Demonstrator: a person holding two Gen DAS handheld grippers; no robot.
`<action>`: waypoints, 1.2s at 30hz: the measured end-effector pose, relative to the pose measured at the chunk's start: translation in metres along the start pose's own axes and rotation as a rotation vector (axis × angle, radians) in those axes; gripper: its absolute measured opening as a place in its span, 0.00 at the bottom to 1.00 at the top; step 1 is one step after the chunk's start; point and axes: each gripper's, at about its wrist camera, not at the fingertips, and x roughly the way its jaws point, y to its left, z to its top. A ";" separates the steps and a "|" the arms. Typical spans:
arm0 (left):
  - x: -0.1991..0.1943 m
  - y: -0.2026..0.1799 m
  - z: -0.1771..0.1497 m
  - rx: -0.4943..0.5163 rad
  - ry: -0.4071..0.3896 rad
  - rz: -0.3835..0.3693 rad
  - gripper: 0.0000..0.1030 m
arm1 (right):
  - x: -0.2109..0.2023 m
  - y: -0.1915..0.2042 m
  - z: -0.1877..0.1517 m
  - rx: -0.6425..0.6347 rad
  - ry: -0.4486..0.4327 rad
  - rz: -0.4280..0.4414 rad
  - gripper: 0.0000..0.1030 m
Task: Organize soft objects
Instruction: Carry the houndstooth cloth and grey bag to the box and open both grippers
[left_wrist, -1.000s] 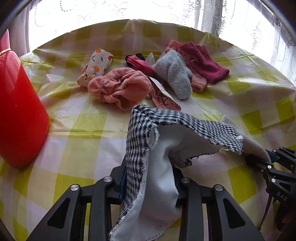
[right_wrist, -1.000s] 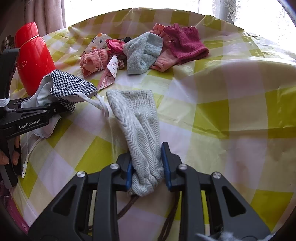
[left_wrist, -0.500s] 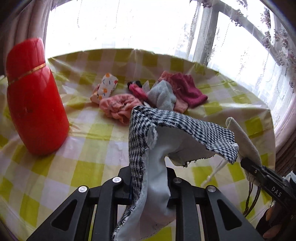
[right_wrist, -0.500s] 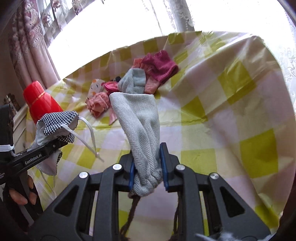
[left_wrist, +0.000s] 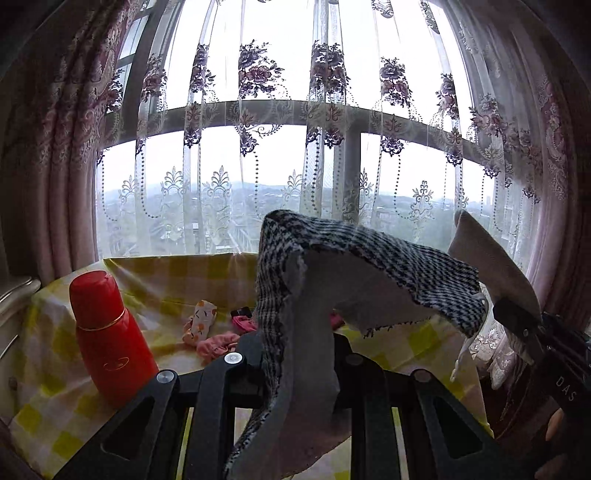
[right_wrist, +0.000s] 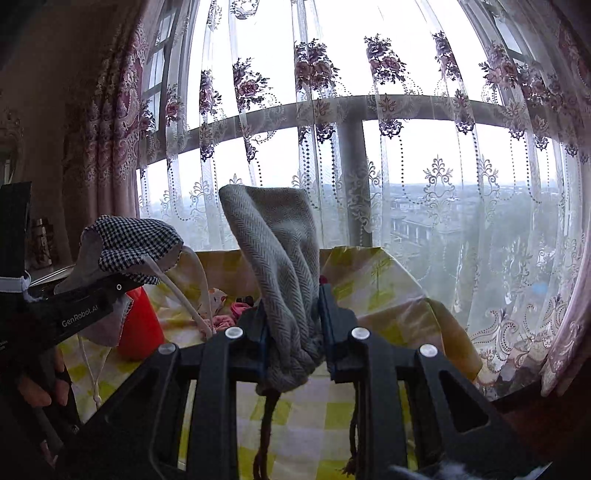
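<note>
Currently the houndstooth cloth (left_wrist: 354, 254) is clamped between the jaws of the left gripper (left_wrist: 295, 354), its white lining draped down between them and its far end raised over the table (left_wrist: 177, 280). A grey herringbone pouch (right_wrist: 277, 251) is pinched by its bunched lower end between the jaws of the right gripper (right_wrist: 293, 332), standing upright above them. Both are held off the table. Small soft items (left_wrist: 207, 328) are seen near the table's far edge, a red flask (left_wrist: 107, 339) at its left edge.
</note>
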 end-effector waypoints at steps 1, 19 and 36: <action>-0.005 -0.001 -0.001 0.006 0.001 -0.001 0.21 | -0.001 0.003 0.002 -0.012 -0.002 -0.001 0.26; -0.045 0.015 -0.041 0.087 0.163 0.001 0.21 | -0.009 0.038 -0.019 -0.047 0.163 0.122 0.26; -0.099 0.100 -0.073 0.073 0.259 0.147 0.21 | -0.002 0.133 -0.031 -0.200 0.330 0.403 0.26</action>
